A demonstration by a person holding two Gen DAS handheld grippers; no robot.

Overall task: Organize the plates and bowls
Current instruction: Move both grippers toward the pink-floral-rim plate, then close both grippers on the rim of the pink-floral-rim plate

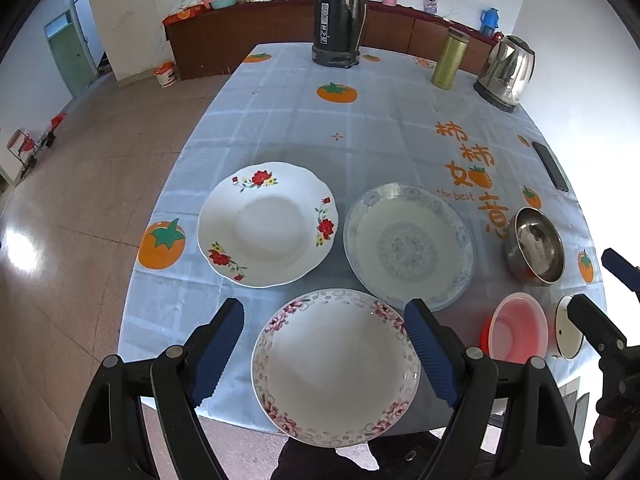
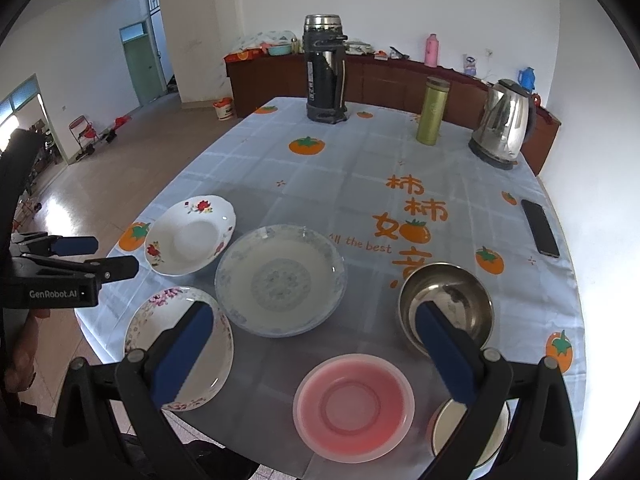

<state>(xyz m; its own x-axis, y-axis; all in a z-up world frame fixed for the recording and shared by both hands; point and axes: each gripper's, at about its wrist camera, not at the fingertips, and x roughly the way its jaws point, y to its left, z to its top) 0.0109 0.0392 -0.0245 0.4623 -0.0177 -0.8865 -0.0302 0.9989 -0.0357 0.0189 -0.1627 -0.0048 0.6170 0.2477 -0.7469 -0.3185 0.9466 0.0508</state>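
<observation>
Left gripper (image 1: 324, 354) was spread wide above the pink-flowered plate (image 1: 335, 366), which overhung the table's (image 1: 280, 120) near edge. Right gripper (image 2: 316, 356) was also spread, holding nothing, over the pink plastic bowl (image 2: 354, 407) near that edge. Red-flowered plate (image 1: 267, 224), blue-patterned plate (image 1: 408, 246) and steel bowl (image 2: 446, 306) sat farther in.

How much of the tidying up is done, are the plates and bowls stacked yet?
Nothing looks stacked yet. The red-flower plate, blue-patterned plate and pink-flower plate each lie apart on the tablecloth. The steel bowl, pink plastic bowl and white enamel bowl sit separately too. In hand: nothing; the left gripper hangs open around the pink-flower plate, and the right gripper is open. All the sorting is left.
</observation>
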